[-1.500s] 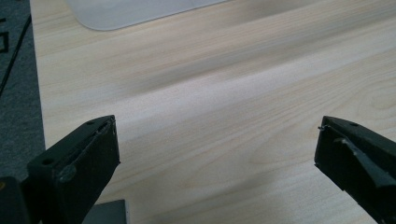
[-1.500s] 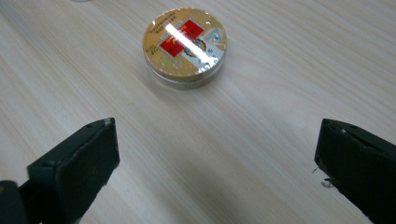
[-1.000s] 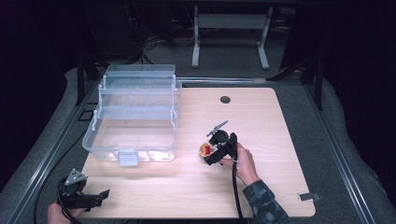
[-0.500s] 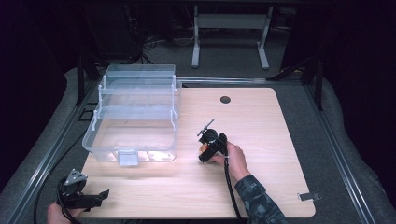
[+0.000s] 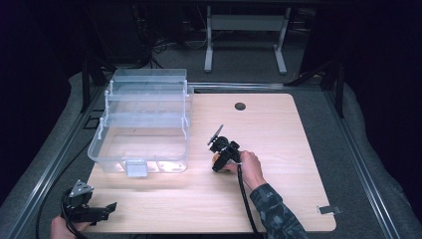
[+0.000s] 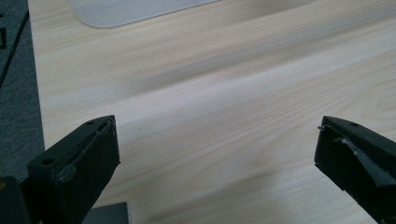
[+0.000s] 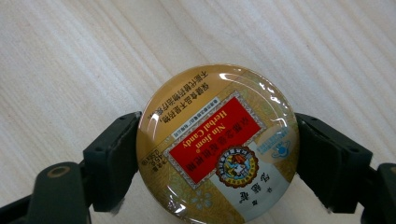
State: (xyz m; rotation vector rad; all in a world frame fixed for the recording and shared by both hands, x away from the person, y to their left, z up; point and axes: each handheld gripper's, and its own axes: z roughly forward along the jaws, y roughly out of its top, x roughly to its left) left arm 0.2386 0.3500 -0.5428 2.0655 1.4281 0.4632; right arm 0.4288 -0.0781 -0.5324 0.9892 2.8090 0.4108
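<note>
While the left gripper [image 5: 107, 209] rests spread near the surface's [image 5: 298, 149] front corner, the right gripper's [image 7: 217, 154] jaws, just closing, pinch the round candy tin [image 7: 218, 143] beside the clear bin [image 5: 144, 124].

Round gold candy tin [image 7: 217, 144] with red label, flat on the wooden table [image 7: 70, 60], lid up.

I read "Nin Jiom Herbal Candy" on the red label of the round tin [image 7: 217, 144]; Chinese characters surround it.
</note>
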